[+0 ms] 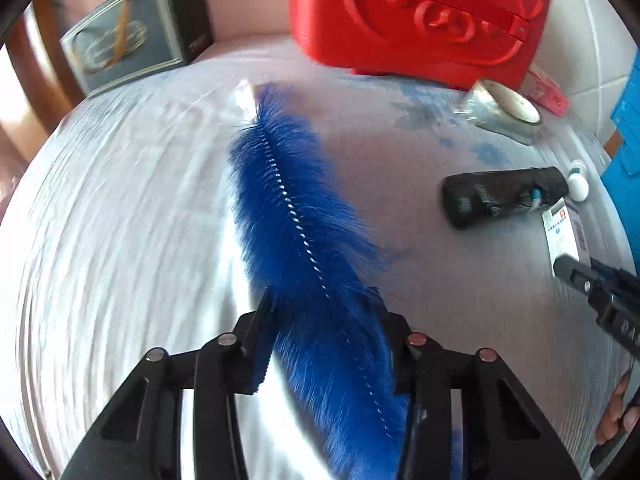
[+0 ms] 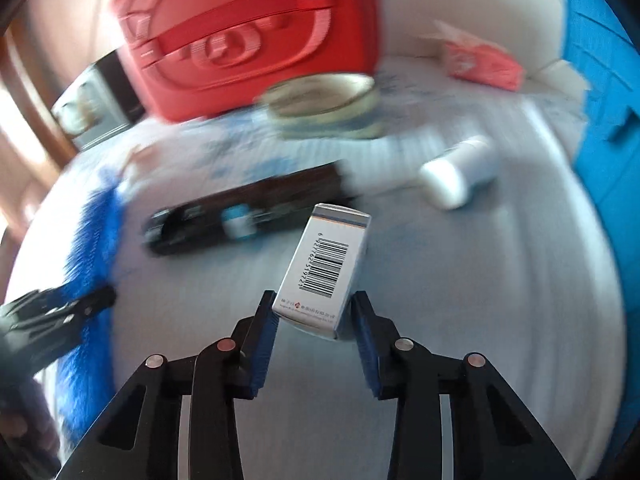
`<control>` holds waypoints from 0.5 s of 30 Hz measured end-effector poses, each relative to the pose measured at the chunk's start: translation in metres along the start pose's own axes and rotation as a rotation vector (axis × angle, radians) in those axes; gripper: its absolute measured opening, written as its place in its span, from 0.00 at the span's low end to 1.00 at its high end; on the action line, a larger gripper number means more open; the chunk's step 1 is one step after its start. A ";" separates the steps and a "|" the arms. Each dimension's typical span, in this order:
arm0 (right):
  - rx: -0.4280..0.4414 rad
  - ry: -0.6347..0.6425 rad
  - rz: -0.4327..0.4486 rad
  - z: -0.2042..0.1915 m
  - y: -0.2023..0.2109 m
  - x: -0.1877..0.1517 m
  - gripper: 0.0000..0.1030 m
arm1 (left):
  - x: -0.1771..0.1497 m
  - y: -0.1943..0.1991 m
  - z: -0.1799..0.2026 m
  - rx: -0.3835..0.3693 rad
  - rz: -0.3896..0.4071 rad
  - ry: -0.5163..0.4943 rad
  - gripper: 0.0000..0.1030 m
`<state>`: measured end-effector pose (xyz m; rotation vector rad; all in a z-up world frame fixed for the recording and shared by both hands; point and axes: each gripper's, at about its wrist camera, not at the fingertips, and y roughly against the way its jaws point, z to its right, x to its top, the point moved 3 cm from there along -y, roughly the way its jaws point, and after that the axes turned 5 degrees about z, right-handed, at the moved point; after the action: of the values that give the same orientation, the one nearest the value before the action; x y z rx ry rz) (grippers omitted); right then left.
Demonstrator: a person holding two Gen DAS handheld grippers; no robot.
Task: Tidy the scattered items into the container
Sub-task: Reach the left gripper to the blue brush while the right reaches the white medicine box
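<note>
Left wrist view: the left gripper (image 1: 320, 304) occupies the bottom centre, its fingers (image 1: 262, 344) partly closed and clamped on the blue bristle brush (image 1: 296, 216); the bristles fill the gap between the pads and the twisted wire core runs from the lower centre up to the middle of the frame, the tip lifted above the surface. The surface is a bed (image 1: 120, 208) covered with a white ribbed sheet bearing blue print. The red container (image 1: 416, 16) stands at the top centre and right, lid side facing the camera. A dark framed box (image 1: 136, 36) sits at the upper left. A roll of tape (image 1: 504, 110) lies just below the container's right corner, with a pink packet (image 1: 546, 90) beside it. A black tube (image 1: 504, 196) lies at the middle right, a small white bottle (image 1: 578, 184) near its end. Right wrist view: the right gripper (image 2: 314, 306) sits at the bottom centre, fingers (image 2: 260, 344) narrowed and pressed on both sides of the small white carton (image 2: 326, 272), barcode face up, its far end tilted upward toward the centre of the frame. The same carton appears at the right edge of the left view, held by that gripper. The right view is blurred; carton lettering is not legible.
</note>
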<state>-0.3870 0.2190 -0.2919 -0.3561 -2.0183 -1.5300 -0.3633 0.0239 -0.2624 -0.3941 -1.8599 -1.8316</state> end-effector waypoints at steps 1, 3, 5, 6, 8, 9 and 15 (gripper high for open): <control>0.012 0.015 -0.004 -0.008 0.000 -0.003 0.36 | 0.000 0.004 -0.008 0.005 0.002 0.010 0.40; 0.020 0.043 -0.003 -0.018 0.001 -0.006 0.36 | 0.005 0.008 -0.019 0.014 0.011 0.044 0.40; 0.014 0.052 -0.007 -0.021 0.000 -0.005 0.45 | 0.009 0.002 -0.026 0.007 -0.008 0.090 0.48; 0.007 0.055 -0.011 -0.020 -0.002 -0.005 0.48 | 0.010 -0.003 -0.029 0.007 -0.028 0.117 0.53; -0.001 0.055 -0.010 -0.018 -0.003 -0.006 0.49 | 0.011 -0.015 -0.031 0.034 -0.058 0.161 0.71; -0.008 0.055 -0.009 -0.017 -0.003 -0.005 0.49 | 0.012 -0.016 -0.028 0.053 -0.043 0.157 0.74; -0.040 0.067 0.004 -0.014 -0.005 -0.004 0.49 | 0.021 -0.027 -0.009 0.111 -0.006 0.123 0.84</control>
<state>-0.3825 0.2044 -0.2956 -0.3202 -1.9368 -1.5608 -0.3935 0.0105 -0.2747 -0.2319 -1.8690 -1.7070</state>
